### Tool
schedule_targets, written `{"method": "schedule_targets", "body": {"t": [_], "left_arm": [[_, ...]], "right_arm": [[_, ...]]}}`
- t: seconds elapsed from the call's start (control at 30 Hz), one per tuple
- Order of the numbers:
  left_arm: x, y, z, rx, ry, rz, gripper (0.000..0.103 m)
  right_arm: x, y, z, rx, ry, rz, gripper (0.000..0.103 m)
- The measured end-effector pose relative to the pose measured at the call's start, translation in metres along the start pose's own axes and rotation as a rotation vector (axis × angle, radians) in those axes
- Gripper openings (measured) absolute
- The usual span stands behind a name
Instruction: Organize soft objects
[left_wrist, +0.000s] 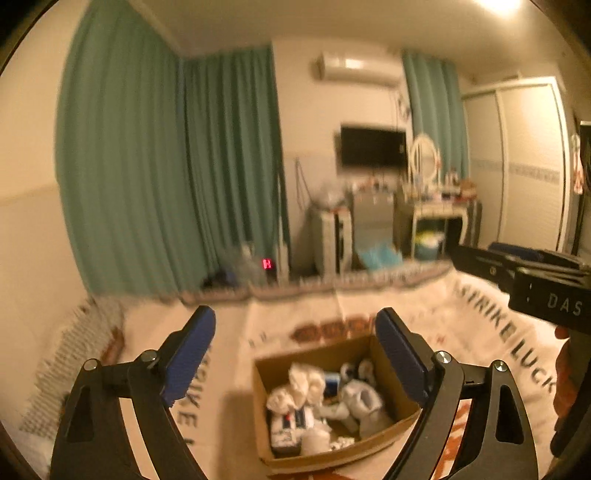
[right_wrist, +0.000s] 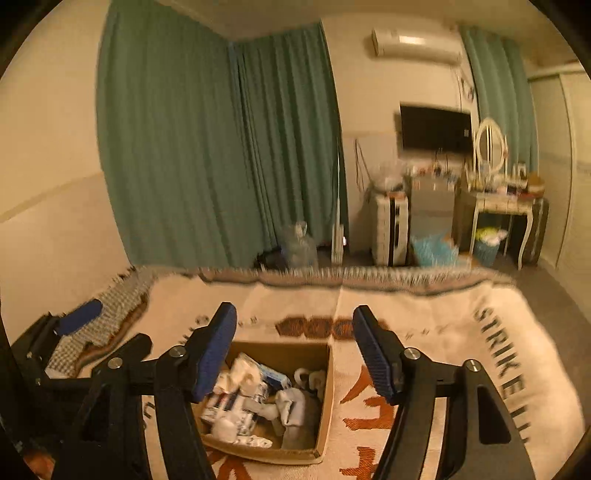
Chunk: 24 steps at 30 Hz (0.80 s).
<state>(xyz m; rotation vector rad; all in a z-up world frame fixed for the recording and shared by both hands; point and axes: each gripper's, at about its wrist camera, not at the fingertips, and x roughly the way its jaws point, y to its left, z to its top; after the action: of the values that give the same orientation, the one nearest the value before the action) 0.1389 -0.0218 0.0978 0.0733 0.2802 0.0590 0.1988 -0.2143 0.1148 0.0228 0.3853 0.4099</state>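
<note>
An open cardboard box (left_wrist: 376, 443) stands on the bed's cream blanket (left_wrist: 295, 317). It holds several rolled white and grey socks (left_wrist: 354, 400). The box also shows in the right wrist view (right_wrist: 325, 406), with the socks (right_wrist: 258, 398) inside. My left gripper (left_wrist: 295, 354) is open and empty, held above and short of the box. My right gripper (right_wrist: 295, 354) is open and empty, also above the box. The right gripper's body (left_wrist: 539, 291) shows at the right in the left wrist view; the left gripper's body (right_wrist: 55, 332) shows at the left in the right wrist view.
The blanket (right_wrist: 424, 314) bears black "STRIKE LUCK" lettering and orange marks. A checked cloth (right_wrist: 114, 310) lies at its far left. Beyond the bed are green curtains (right_wrist: 221, 147), a wall TV (right_wrist: 436, 127), a dressing table with mirror (right_wrist: 506, 199) and a wardrobe (left_wrist: 524, 166).
</note>
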Motion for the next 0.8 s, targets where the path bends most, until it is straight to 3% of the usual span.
{"method": "schedule_targets", "body": {"t": [0.1,0.23,0.5,0.8], "left_arm": [[-0.047,0.001,0.017,0.013,-0.097,0.026,0.091],[-0.102,0.008,0.027,-0.004,-0.199,0.036,0.096],[-0.152,0.017,0.014,-0.026,-0.307,0.064,0.096],[-0.114,0.030,-0.039,-0.109,-0.173,0.093,0.096]], "right_arm": [[-0.050,0.012,0.011,-0.033,-0.072,-0.003,0.078],[-0.105,0.028,0.016,-0.065,-0.160,0.004,0.103],[-0.159,0.045,-0.001,-0.074,-0.237,0.042,0.103],[-0.140,0.041,-0.059,-0.054,-0.228,0.054,0.103]]}}
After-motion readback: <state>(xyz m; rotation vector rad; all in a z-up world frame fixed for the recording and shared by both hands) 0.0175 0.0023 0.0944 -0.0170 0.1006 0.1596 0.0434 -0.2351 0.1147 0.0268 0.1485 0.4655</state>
